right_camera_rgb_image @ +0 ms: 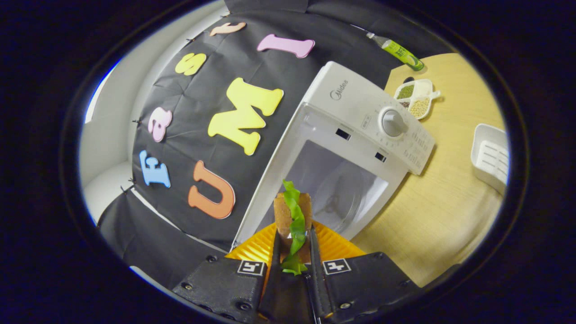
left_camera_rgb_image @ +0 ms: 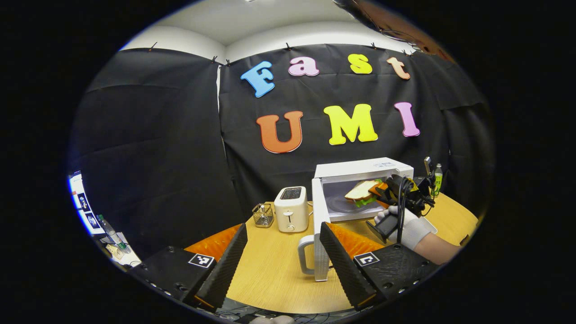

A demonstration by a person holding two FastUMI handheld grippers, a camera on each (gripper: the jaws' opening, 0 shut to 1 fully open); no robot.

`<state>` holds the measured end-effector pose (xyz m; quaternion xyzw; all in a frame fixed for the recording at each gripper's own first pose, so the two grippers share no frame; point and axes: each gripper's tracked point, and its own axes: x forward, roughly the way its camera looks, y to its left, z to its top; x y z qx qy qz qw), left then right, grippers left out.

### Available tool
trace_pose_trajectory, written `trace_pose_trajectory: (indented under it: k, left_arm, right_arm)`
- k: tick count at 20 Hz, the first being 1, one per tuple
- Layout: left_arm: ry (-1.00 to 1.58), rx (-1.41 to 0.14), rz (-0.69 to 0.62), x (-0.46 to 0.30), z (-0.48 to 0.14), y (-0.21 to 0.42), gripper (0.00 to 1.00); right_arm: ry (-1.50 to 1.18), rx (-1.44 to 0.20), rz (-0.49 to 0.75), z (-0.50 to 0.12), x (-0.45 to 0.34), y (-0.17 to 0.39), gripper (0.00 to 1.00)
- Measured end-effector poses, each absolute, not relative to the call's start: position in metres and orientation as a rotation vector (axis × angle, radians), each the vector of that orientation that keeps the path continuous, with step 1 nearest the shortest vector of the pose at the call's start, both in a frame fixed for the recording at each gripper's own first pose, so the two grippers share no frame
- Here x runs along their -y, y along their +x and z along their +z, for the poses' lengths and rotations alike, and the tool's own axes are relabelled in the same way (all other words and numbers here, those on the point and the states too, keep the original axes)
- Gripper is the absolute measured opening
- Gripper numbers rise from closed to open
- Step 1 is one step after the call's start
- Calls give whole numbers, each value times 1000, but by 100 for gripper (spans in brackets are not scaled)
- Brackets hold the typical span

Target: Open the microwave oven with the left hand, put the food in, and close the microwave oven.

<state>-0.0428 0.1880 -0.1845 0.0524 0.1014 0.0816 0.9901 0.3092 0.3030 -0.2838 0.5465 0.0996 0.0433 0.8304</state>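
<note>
I see a table (left_camera_rgb_image: 274,270) of pale wood grain, smooth with a soft sheen. The microwave (right_camera_rgb_image: 360,108) looks like glossy white plastic or painted metal — I can't tell which — and its turntable (right_camera_rgb_image: 335,200) reads as clear glass. The toaster (left_camera_rgb_image: 291,209) has a smooth cream shell. Beside it stands a small wire basket (left_camera_rgb_image: 263,214) — bare metal mesh. The glove (left_camera_rgb_image: 411,225) is white knitted cloth. The sandwich (right_camera_rgb_image: 292,216) shows rough brown bread and a shiny green leaf.
</note>
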Motion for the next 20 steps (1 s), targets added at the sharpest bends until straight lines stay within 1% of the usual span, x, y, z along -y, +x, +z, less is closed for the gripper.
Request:
trace_pose_trajectory:
  k: [5,10,11,12,13,15,16,18,20]
  left_arm:
    - [108,-224,157,-193,-196,-34,97]
    - [120,-237,158,-196,-200,-27,96]
    - [122,-242,159,-198,-203,-24,97]
    - [122,-243,160,-198,-204,-24,97]
    - [121,-243,161,-199,-205,-20,97]
    - [116,-240,168,-203,-200,-9,96]
    - [106,-236,165,-201,-197,-6,96]
    - [103,-232,169,-201,-196,-8,96]
    - [92,-231,173,-201,-199,-12,96]
  right_arm:
    - [1215,-211,11,-319,-312,361,34]
    - [1182,-195,-68,-344,-311,400,34]
    - [1167,-194,-60,-344,-314,403,25]
    - [1142,-194,-65,-346,-315,405,25]
    - [1122,-193,-78,-348,-315,407,34]
    - [1059,-205,-90,-351,-314,406,36]
    - [1008,-214,-95,-354,-312,405,30]
    - [871,-221,-113,-355,-307,403,33]
    - [768,-247,-148,-360,-300,399,42]
